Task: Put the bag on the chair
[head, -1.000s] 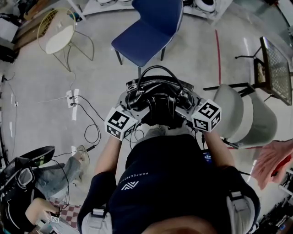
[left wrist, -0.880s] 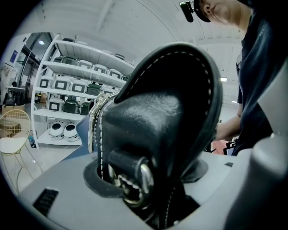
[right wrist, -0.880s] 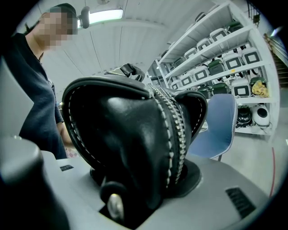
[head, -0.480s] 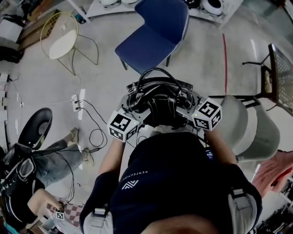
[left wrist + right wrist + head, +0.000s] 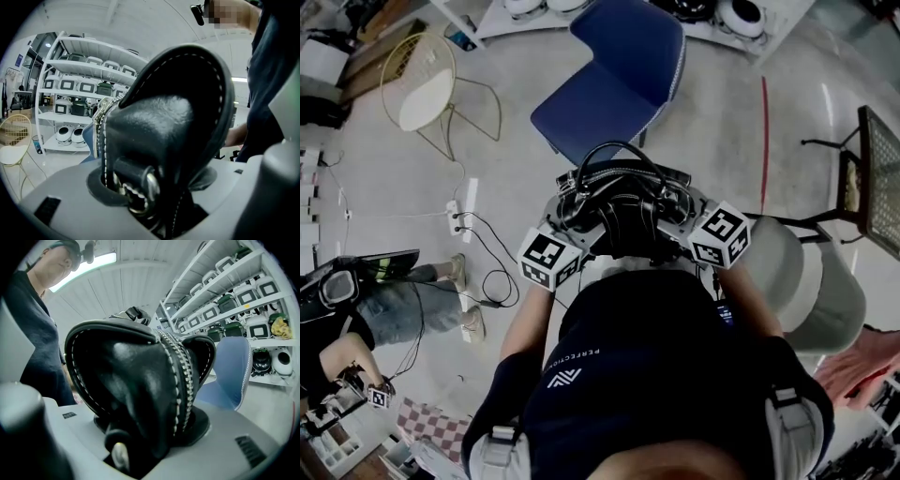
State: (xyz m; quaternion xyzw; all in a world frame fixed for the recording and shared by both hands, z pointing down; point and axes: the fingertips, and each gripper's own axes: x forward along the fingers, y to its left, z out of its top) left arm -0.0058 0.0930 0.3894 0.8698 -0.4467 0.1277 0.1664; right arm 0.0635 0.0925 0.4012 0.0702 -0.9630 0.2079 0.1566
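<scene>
Closest in, on the dark shirt [image 5: 647,375]: reads "PERFECTION" in small white print, cut off after that, above a white chevron logo. Just ahead of the body, holds the bag [image 5: 623,211] up in the air between both hands. Pinches one leather end with the left gripper [image 5: 567,214] and the other end with the right gripper [image 5: 682,216], each clamped wide round the thick folded leather. Shows no brand on the black leather, only white stitching, a metal ring and zip teeth.

Judged roughly midway: picked up and facing the target, not yet set down. Left to do: close in on the blue chair [image 5: 609,89] near ahead, lower onto its bare seat, let go at both ends.

Farther off, on the shelves [image 5: 79,84] of white machines: nothing legible.
</scene>
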